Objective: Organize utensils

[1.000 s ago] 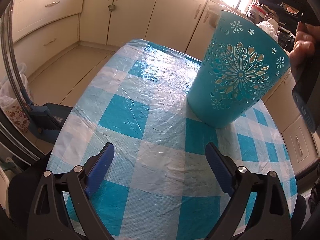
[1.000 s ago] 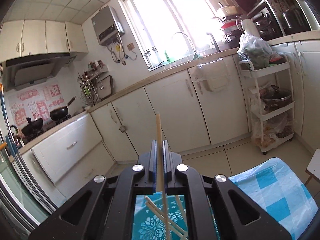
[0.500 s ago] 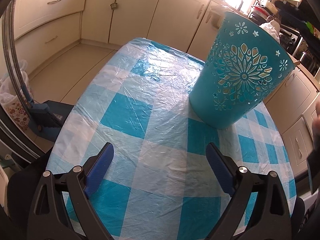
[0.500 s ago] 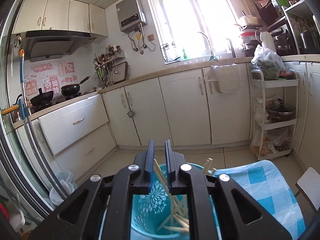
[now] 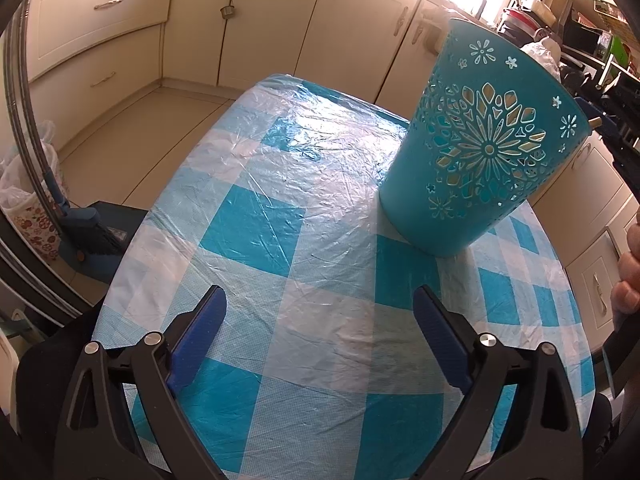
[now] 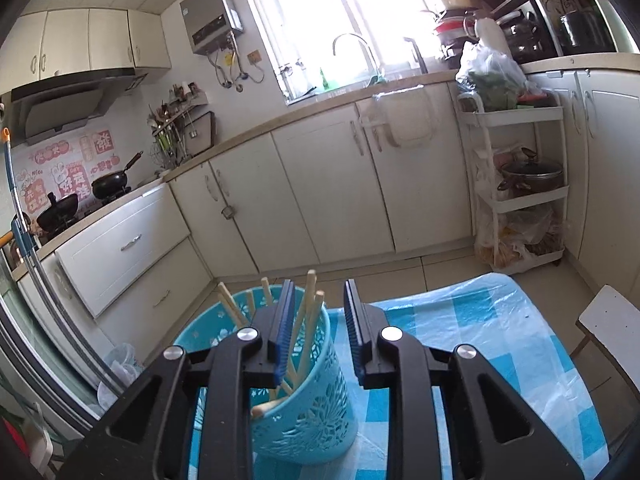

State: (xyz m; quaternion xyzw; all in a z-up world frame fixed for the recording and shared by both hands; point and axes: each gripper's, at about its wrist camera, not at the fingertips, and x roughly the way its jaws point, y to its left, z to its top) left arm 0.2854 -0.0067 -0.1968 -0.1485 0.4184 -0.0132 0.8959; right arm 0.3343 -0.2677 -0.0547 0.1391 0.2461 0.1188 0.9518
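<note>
Chopsticks point(image 6: 308, 320) stand in the teal basket point(image 6: 312, 412) at 11 o'clock of the empty, parted right claw point(image 6: 318, 320); left claw point(image 5: 320, 316) gapes wide over the table point(image 5: 280, 216).

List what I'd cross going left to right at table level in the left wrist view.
Broom head on the floor → checked tablecloth → teal cutout holder → the right gripper body at the frame edge.
</note>
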